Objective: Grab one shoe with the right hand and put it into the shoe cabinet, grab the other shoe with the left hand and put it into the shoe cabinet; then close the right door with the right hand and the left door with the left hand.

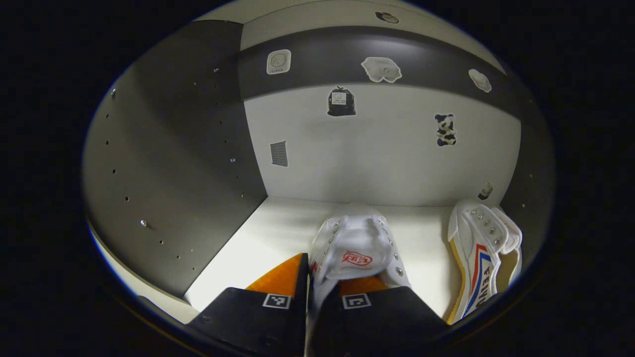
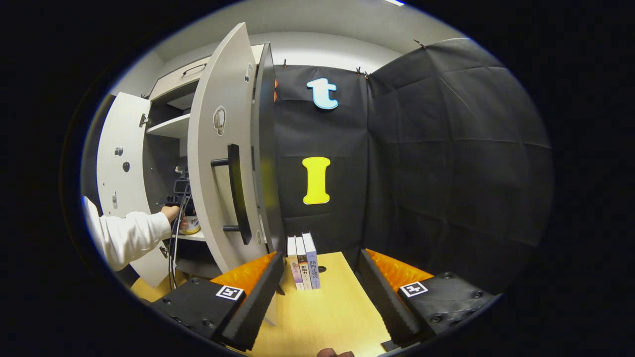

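In the left gripper view, the left gripper [image 1: 325,302] is inside the shoe cabinet [image 1: 173,163], its two black and orange fingers closed on the heel end of a white canvas shoe [image 1: 358,248]. The shoe has a red logo on its tongue and metal eyelets, it points toward the back wall, and it sits on or just over the white shelf floor [image 1: 278,233]; I cannot tell whether the sole is touching. To its right, well apart from it, the other shoe [image 1: 483,255] lies tipped on its side against the right wall of the same compartment, showing its red and blue stripes. Farther back, the pale rear panel [image 1: 377,158] carries several small stickers, with a dark band above it.

In the right gripper view, the right gripper [image 2: 320,302] hangs over a light wooden table [image 2: 332,312], its fingers spread wide apart with nothing between them. Just beyond the fingers, three books [image 2: 303,260] stand upright at the far edge of the table. To the left, the cabinet's right door [image 2: 218,163] stands open with its long black handle [image 2: 237,193] facing out, and the left door [image 2: 116,163] is open too. Between them a person's white sleeve [image 2: 126,235] reaches into the cabinet, the hand at the shelf holding the other gripper, which I can barely make out.
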`<state>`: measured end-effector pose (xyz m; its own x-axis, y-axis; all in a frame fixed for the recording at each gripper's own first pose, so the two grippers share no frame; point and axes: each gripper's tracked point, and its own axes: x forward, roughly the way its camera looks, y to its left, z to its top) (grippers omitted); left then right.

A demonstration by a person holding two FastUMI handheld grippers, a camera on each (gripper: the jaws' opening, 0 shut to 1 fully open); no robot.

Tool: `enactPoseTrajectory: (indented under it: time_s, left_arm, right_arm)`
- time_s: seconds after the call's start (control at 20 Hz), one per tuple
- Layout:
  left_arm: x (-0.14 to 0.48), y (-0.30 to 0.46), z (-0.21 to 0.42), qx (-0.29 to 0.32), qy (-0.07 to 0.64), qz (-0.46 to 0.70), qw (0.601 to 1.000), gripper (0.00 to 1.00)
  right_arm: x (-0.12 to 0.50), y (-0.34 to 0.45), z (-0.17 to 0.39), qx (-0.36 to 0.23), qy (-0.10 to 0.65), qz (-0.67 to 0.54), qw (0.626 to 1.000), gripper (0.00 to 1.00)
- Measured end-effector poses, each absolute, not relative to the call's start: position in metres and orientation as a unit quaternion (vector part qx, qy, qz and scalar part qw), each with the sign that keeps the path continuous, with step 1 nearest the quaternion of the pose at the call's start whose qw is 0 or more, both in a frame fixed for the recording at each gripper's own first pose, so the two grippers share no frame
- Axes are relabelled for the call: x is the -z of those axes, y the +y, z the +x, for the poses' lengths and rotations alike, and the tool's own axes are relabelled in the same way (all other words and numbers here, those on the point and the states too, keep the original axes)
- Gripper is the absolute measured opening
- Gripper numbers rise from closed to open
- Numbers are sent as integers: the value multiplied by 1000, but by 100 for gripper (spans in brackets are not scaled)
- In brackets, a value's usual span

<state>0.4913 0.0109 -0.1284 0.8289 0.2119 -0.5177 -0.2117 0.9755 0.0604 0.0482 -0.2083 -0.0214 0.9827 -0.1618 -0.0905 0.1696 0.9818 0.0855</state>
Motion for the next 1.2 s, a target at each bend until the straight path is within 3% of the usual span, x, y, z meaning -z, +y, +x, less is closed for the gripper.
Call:
enactPoseTrajectory:
  time_s: [0.15, 0.2, 0.35, 0.5, 0.65, 0.75, 1.2]
  left_arm:
    - [124, 7, 479, -101, 270, -4, 957, 35]
    - [123, 8, 475, -103, 269, -3, 958, 46]
    - [111, 5, 462, -96, 250, -10, 963, 57]
    - [98, -1, 440, -83, 227, -1, 970, 75]
    - [83, -13, 420, -62, 207, 10, 976, 77]
    - [69, -21, 405, -51, 192, 16, 980, 84]
    - [-26, -37, 291, -21, 61, -8, 998, 93]
  right_arm:
    - [17, -205, 43, 81, 35, 45, 995, 98]
    - [16, -204, 41, 80, 34, 46, 995, 98]
    - [11, -198, 35, 73, 30, 50, 996, 98]
    - [3, -197, 31, 72, 20, 49, 996, 98]
    - [-2, -193, 28, 65, 17, 52, 996, 98]
    - [-4, -192, 27, 62, 18, 52, 997, 98]
    - [-14, -184, 44, 47, 21, 63, 997, 100]
